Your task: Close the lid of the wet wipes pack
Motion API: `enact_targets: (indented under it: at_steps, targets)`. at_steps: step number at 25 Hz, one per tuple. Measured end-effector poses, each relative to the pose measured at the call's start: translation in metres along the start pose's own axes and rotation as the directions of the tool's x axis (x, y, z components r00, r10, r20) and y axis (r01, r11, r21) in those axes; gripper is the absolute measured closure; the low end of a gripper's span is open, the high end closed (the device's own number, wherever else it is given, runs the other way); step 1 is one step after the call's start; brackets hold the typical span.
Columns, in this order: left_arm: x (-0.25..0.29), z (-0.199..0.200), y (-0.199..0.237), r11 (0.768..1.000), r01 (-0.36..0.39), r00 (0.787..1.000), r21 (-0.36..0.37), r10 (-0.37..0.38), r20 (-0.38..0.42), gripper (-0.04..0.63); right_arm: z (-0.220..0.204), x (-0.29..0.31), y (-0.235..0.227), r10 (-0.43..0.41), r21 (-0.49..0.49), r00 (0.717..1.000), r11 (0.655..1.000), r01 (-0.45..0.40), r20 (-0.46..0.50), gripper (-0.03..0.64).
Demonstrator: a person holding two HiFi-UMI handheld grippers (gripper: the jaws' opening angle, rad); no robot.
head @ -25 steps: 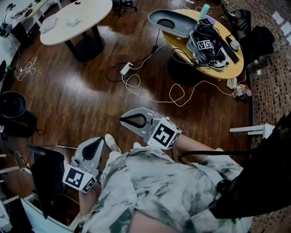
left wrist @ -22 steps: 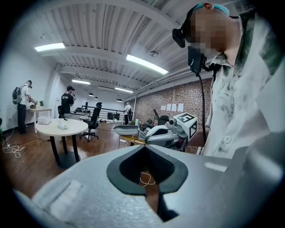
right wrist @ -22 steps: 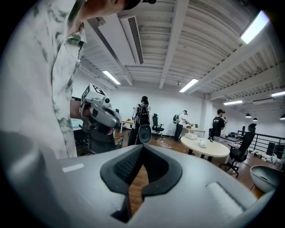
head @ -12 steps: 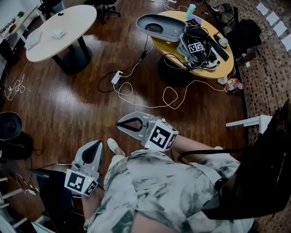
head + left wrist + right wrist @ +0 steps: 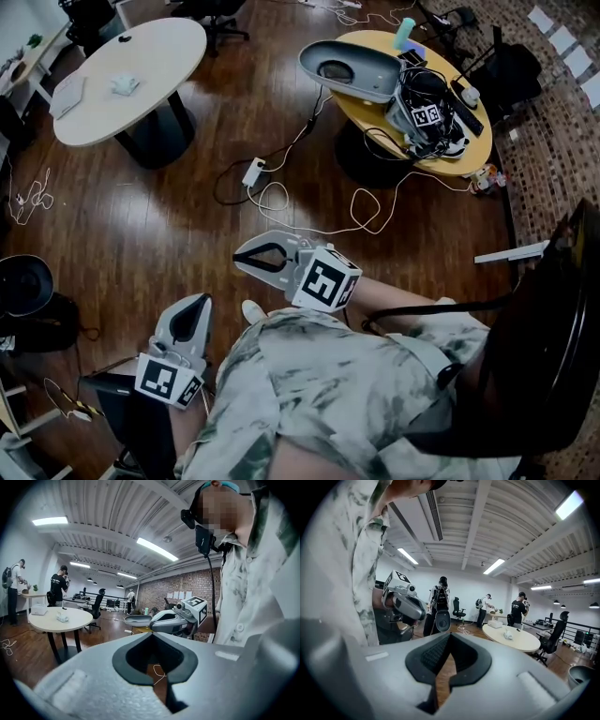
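Wooden floor [image 5: 187, 216]: dark boards with cables trailing across; both grippers hang above it, close to the person's body.
Round white table [image 5: 164, 42]: upper left in the head view, well apart from both grippers.
Right gripper [image 5: 242, 260]: jaws pressed together with nothing between them, pointing left.
Left gripper [image 5: 199, 302]: jaws likewise closed and empty, pointing ahead.
Wet wipes pack [image 5: 123, 84]: probably the small pale lump on the white table, far out of reach.
Handling: likely light, soft and slippery; steady the body with one gripper and press the stiffer flap lid down with the other.
Heading: too small to tell its long axis or lid side.
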State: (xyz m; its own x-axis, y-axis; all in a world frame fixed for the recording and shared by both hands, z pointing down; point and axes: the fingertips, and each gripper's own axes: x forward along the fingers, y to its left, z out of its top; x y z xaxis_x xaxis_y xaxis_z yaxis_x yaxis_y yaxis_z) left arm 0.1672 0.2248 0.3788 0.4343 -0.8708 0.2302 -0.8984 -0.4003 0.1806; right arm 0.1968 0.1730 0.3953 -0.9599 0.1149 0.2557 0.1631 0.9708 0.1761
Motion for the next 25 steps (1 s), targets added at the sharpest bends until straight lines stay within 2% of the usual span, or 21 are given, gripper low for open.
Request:
enact_targets:
  at_steps: [8,14,25]
  targets:
    - [-0.005,0.005,0.071,0.999,0.034,0.999,0.002,-0.034,-0.012,0.595,0.007,0.067,-0.036,-0.015,0.013,1.0,1.0,0.016,-0.008,0.611]
    - [0.011,0.01,0.107,0.999,0.031,0.999,-0.013,-0.032,-0.011,0.595,0.004,0.088,-0.063,0.001,0.023,1.0,1.0,-0.001,-0.018,0.611]
    - [0.088,0.047,0.163,0.999,-0.045,0.999,-0.016,0.045,-0.005,0.595,-0.021,0.098,-0.164,0.066,-0.01,0.998,0.998,-0.066,-0.011,0.611]
